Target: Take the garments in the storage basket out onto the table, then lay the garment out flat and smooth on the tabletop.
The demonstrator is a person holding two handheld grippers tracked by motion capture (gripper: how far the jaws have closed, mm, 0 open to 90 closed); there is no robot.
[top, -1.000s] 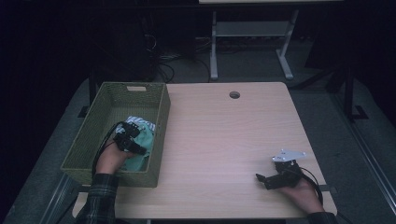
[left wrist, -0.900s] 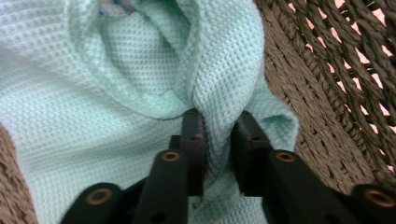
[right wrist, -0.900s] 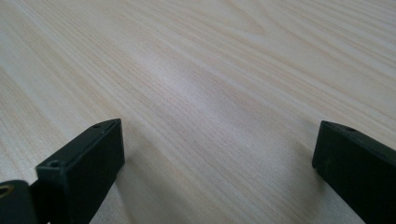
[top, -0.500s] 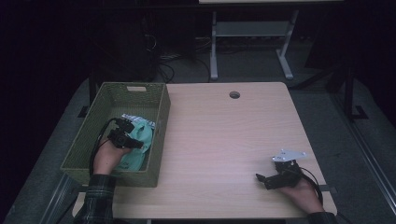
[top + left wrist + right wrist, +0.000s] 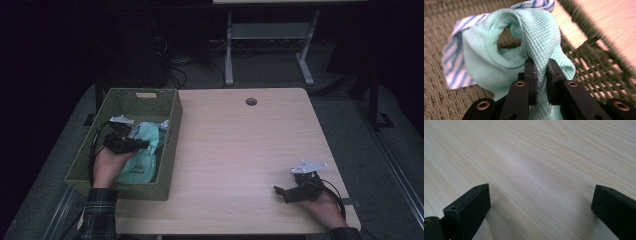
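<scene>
A mint-green waffle cloth (image 5: 142,165) lies bunched in the woven olive basket (image 5: 172,131) at the table's left. My left gripper (image 5: 146,145) is over the basket, and its jaws have just been closing with the cloth between them. In the left gripper view the left gripper (image 5: 541,62) pinches a fold of the green cloth (image 5: 534,32), which hangs lifted above the basket floor (image 5: 439,100). A blue-and-white striped cloth (image 5: 454,57) sits behind it. My right gripper (image 5: 280,192) rests open on the wooden table (image 5: 240,145) at the front right, with nothing between the right gripper (image 5: 541,195) jaws.
A round cable hole (image 5: 251,101) sits near the table's far edge. A white desk frame (image 5: 229,55) stands on the dark floor beyond. The basket takes up the table's left side, and its wall (image 5: 599,57) rises close to the held cloth.
My left hand has risen and shifted toward the basket's far side, with the green cloth drawn up in the jaws. The right hand has stayed put.
</scene>
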